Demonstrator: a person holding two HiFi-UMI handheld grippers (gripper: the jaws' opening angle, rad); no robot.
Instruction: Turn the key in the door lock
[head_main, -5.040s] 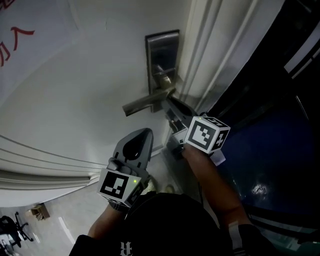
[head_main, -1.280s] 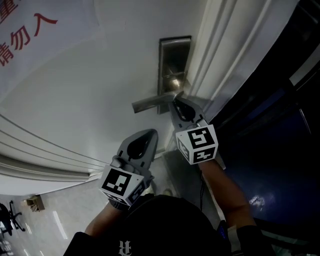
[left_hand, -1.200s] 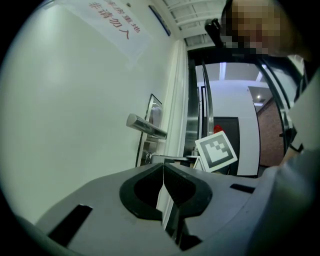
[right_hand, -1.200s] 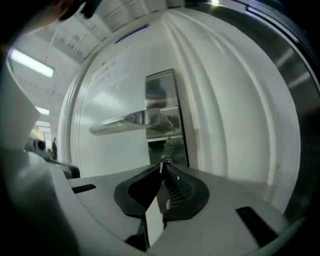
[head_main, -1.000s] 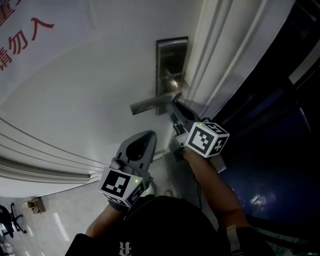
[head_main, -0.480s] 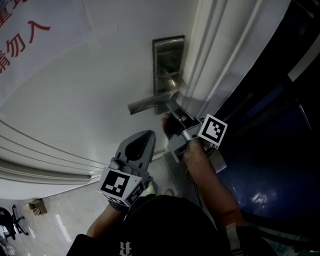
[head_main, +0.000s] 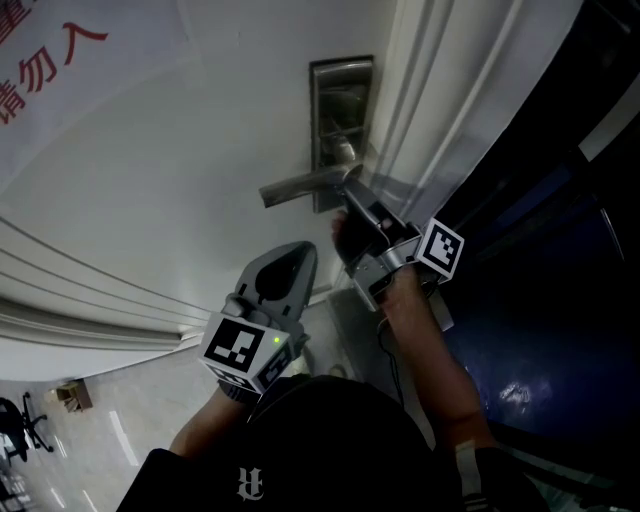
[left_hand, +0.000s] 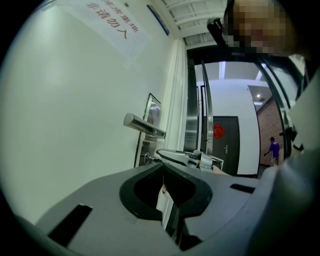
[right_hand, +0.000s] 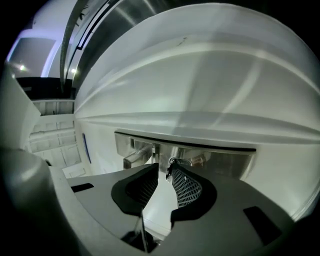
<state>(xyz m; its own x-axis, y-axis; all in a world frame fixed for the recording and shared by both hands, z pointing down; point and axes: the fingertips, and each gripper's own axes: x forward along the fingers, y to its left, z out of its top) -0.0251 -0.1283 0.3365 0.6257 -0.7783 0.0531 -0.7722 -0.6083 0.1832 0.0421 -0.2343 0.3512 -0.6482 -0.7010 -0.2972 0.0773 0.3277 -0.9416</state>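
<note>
A steel lock plate (head_main: 340, 100) with a lever handle (head_main: 297, 186) sits on the white door (head_main: 150, 170). My right gripper (head_main: 349, 188) reaches under the handle's hub, rolled so that its marker cube (head_main: 443, 250) faces right. In the right gripper view the right gripper (right_hand: 163, 168) has its jaws closed on the dark key (right_hand: 169, 170), whose ring (right_hand: 180, 161) hangs against the lock plate (right_hand: 220, 162). The left gripper (head_main: 296, 256) hangs shut and empty below the handle, away from the door. From the left gripper view, the left gripper (left_hand: 163, 176) looks up at the handle (left_hand: 144, 126) and the key (left_hand: 146, 158).
White door-frame mouldings (head_main: 440, 110) run just right of the lock, with dark glass (head_main: 560, 250) beyond. A sign with red characters (head_main: 45, 60) hangs at upper left. An office chair (head_main: 20, 425) stands on the tiled floor. A distant person (left_hand: 273, 150) stands in the corridor.
My right gripper has rolled about its own axis at the lock, its marker cube swinging from facing up to the right side. The left gripper has stayed still.
</note>
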